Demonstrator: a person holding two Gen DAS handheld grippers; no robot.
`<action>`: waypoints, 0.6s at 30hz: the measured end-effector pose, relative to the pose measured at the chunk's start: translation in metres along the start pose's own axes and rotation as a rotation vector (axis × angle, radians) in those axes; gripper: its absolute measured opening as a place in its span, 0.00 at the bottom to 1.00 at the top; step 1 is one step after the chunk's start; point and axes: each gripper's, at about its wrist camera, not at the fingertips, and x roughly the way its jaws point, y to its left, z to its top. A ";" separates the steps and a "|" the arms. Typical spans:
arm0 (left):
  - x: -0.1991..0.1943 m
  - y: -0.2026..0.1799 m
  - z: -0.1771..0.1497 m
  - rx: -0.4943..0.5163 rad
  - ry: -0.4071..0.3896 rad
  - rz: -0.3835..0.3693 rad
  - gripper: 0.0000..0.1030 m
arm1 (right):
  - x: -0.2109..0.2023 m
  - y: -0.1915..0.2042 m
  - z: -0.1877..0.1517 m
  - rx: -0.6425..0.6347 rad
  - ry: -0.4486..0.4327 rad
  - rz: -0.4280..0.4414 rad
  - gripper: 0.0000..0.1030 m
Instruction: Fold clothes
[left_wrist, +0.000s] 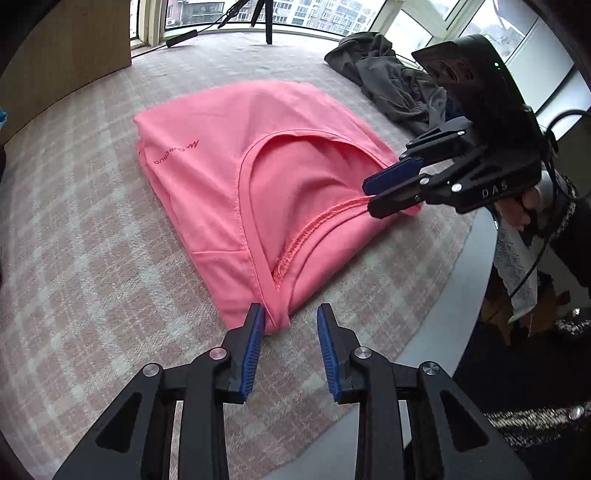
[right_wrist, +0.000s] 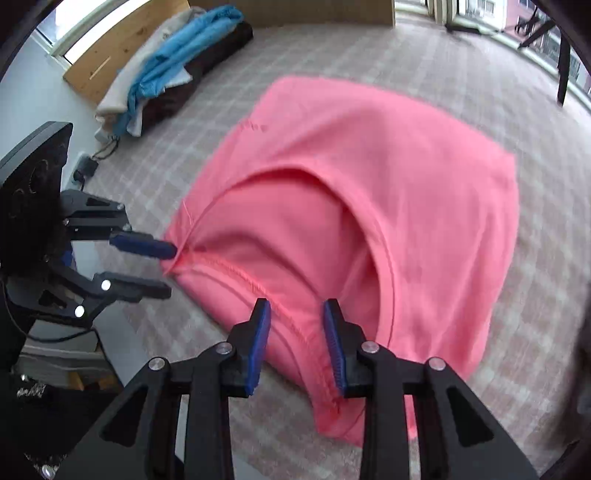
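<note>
A pink T-shirt (left_wrist: 236, 158) lies folded on the checked tablecloth (left_wrist: 92, 258), neckline facing me. My left gripper (left_wrist: 291, 317) is open, its jaws apart around the near corner of the shirt, with the left pad touching the cloth. My right gripper (left_wrist: 371, 197) is open over the shirt's right corner by the stitched collar seam. In the right wrist view the right gripper (right_wrist: 297, 321) stands open above the shirt (right_wrist: 406, 184) with the seam running between its jaws, and the left gripper (right_wrist: 168, 271) is open at the shirt's left corner.
A pile of dark grey clothes (left_wrist: 391, 85) lies at the far right of the table. Folded clothes, blue (right_wrist: 177, 62) on top, are stacked at the far left. The table's rounded edge (left_wrist: 461, 277) runs close on the right. A tripod leg (left_wrist: 267, 22) stands by the windows.
</note>
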 end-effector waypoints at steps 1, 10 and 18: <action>-0.010 0.004 0.004 -0.016 -0.021 -0.005 0.27 | -0.012 -0.005 -0.001 0.016 -0.029 0.035 0.29; -0.012 0.068 0.106 -0.080 -0.178 0.159 0.32 | -0.062 -0.050 0.041 0.095 -0.263 0.042 0.29; 0.023 0.092 0.085 -0.186 -0.094 0.119 0.32 | -0.047 -0.073 0.089 0.114 -0.252 0.068 0.36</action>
